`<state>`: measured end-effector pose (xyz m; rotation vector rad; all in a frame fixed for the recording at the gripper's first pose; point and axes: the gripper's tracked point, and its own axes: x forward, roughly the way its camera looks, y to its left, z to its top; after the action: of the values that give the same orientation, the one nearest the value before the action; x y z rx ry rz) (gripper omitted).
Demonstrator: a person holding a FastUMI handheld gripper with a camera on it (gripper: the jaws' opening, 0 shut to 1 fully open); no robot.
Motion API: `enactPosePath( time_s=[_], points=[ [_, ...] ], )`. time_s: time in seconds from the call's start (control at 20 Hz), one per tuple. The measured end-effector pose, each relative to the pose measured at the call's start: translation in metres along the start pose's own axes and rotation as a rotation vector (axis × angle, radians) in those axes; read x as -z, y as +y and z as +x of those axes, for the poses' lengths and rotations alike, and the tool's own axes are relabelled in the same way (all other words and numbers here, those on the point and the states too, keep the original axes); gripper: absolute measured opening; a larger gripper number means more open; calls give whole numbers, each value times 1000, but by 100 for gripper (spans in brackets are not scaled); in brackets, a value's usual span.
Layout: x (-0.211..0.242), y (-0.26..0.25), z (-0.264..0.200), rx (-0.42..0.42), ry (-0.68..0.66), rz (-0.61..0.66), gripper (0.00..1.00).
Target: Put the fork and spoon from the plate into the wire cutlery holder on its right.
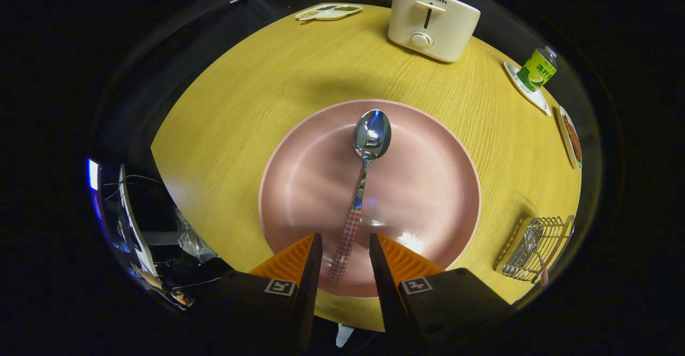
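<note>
Your gripper [345, 241] is spread, its two fingers straddling the spoon [364, 174] handle without touching it; the checked handle end lies in the gap between them. The spoon rests on the pink plate [299, 184], bowl pointing away from you, handle reaching almost to the near rim. The holder [535, 246] sits to the right of the plate, well apart from it, near the table [241, 93] edge, with a utensil already lying in it. Bare wood lies between plate and holder. Beyond the plate stand a toaster [432, 21], a bottle [537, 68] on a white dish and a tray [328, 11].
</note>
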<state>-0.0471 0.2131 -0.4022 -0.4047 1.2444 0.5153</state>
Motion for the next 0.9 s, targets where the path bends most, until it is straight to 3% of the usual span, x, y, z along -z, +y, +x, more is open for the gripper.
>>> enactPosePath(
  time_s=[0.2,0.3,0.35,0.5,0.55,0.9],
  points=[
    [5,-4,4,29,11,-40,58],
    [4,-5,6,42,7,-28,52],
    [4,-6,5,44,9,-16,41],
    [1,-13,0,67,-1,-11,36],
    [1,-13,6,68,-3,-7,18],
    [2,-7,-10,-31,-21,-7,10]
  ],
)
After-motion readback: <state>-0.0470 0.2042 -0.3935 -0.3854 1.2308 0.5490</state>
